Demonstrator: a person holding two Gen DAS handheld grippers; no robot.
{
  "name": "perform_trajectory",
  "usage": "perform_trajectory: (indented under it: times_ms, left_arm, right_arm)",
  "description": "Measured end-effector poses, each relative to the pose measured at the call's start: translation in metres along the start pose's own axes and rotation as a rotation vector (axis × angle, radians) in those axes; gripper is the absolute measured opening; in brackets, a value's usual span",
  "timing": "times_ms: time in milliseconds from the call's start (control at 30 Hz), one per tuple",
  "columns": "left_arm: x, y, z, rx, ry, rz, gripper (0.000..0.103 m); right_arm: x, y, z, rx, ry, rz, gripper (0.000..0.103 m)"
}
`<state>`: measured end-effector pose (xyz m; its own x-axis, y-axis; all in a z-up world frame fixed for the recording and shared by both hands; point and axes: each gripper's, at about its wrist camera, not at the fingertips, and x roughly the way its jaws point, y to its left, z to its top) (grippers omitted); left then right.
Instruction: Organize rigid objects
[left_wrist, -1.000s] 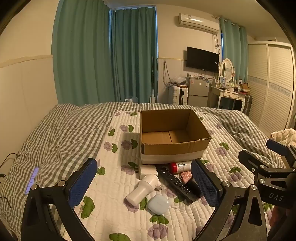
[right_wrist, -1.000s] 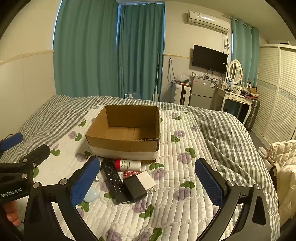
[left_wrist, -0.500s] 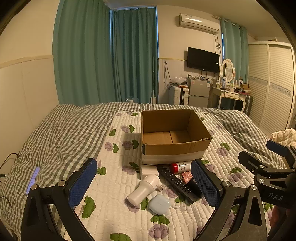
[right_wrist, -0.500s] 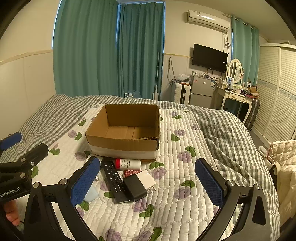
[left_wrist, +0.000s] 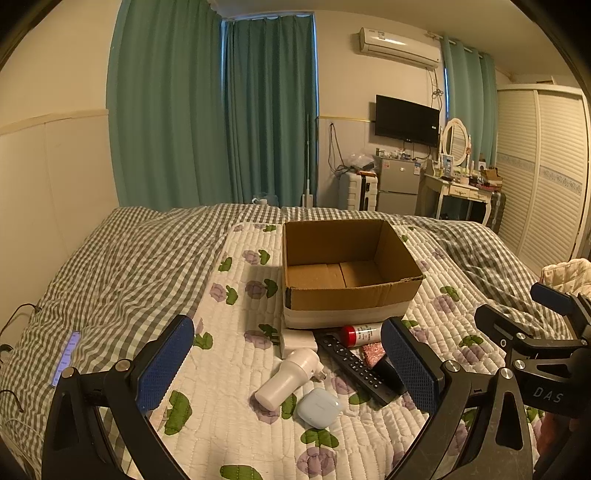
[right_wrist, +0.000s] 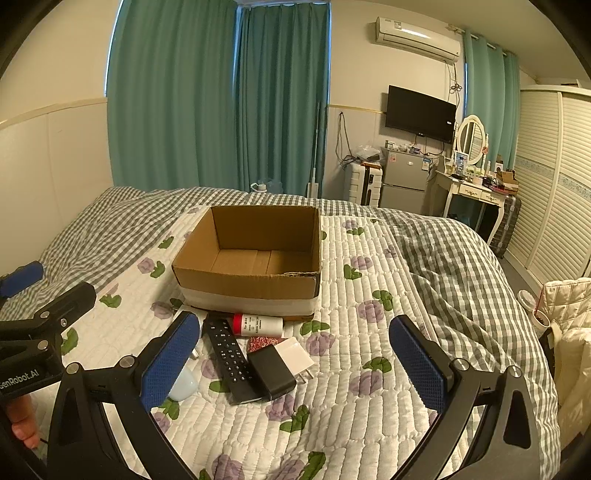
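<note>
My left tongs (left_wrist: 288, 363) and right tongs (right_wrist: 293, 360) both gape wide, gripping nothing, above the quilted bed (right_wrist: 373, 402). Only the left view gives me the white cylindrical device (left_wrist: 286, 376) and the whole pale blue case (left_wrist: 318, 407); the right view alone shows the white plug adapter (right_wrist: 293, 352) beside the black block (right_wrist: 272, 373). The remote (right_wrist: 229, 360) and red-capped bottle (right_wrist: 258, 325) lie just before the cardboard box (right_wrist: 243, 286), which I see holds nothing.
</note>
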<state>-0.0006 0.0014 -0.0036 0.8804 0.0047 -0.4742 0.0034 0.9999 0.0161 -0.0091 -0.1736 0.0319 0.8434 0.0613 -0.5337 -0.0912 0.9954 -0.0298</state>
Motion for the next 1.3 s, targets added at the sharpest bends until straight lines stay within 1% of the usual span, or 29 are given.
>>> perform_trajectory:
  times_ms: [1167, 1300]
  left_arm:
    - [-0.0002, 0.0041, 0.0051, -0.006, 0.001, 0.005, 0.103]
    - [-0.0020, 0.0055, 0.0084, -0.007, -0.004, 0.005, 0.103]
  right_arm:
    - [-0.0015, 0.0035, 0.0032, -0.004, 0.002, 0.011, 0.103]
    - [-0.0039, 0.0069, 0.0053, -0.015, -0.002, -0.003, 0.103]
